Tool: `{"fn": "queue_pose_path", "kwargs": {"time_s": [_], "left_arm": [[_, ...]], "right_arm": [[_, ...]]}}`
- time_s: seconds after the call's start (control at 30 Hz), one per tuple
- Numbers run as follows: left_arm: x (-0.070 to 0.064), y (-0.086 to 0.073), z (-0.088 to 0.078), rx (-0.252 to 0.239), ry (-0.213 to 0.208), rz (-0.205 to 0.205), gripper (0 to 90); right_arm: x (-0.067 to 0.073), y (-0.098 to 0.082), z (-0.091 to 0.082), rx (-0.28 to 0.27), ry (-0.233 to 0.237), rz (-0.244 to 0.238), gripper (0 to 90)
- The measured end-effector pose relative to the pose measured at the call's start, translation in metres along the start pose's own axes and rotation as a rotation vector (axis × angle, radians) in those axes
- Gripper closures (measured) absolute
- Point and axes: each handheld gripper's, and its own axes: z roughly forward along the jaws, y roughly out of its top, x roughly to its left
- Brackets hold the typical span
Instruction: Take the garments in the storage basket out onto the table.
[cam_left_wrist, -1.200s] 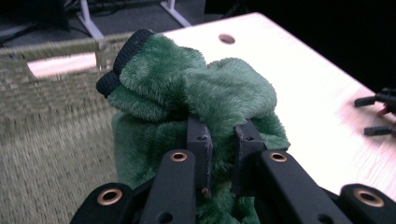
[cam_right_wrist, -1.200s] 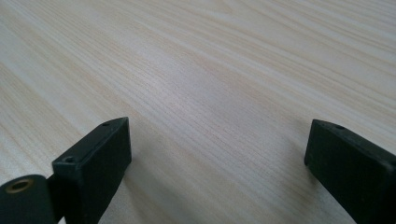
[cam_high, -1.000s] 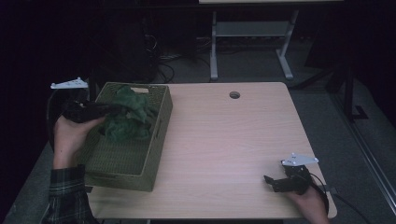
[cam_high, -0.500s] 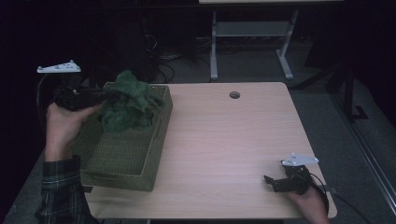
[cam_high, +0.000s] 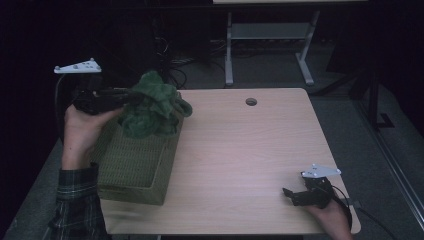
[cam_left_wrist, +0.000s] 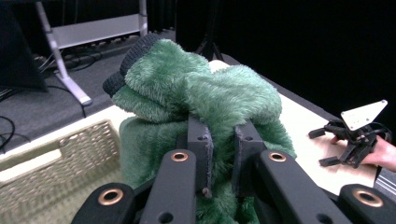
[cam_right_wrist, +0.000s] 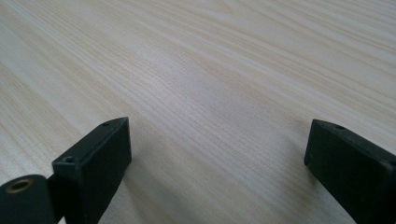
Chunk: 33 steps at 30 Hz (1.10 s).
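Above the basket (cam_high: 135, 165), my left claw (cam_high: 131, 97) pinches the green fleece (cam_high: 152, 107), bare tabletop (cam_high: 240, 150) rightward; right claw (cam_high: 295, 196) rests open

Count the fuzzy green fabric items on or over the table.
1: a fuzzy green fleece garment with a dark ribbed cuff, pinched in the left gripper over the green woven basket. More may lie hidden inside the basket.

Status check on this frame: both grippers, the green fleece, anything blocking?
Left gripper shut on green fleece garment, lifted above basket. Right gripper open, resting on table. Nothing in the way.
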Motion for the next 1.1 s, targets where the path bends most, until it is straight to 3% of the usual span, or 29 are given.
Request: {"fn": "queue_pose_path", "kwargs": {"time_s": [0.57,1.1], "left_arm": [[-0.029,0.005,0.053,0.015,-0.074,0.029,80.5],[-0.068,-0.007,0.117,0.055,-0.169,0.048,80.5]], "right_arm": [[0.000,0.000,0.000,0.000,0.000,0.000,6.8],[0.000,0.000,0.000,0.000,0.000,0.000,6.8]]}}
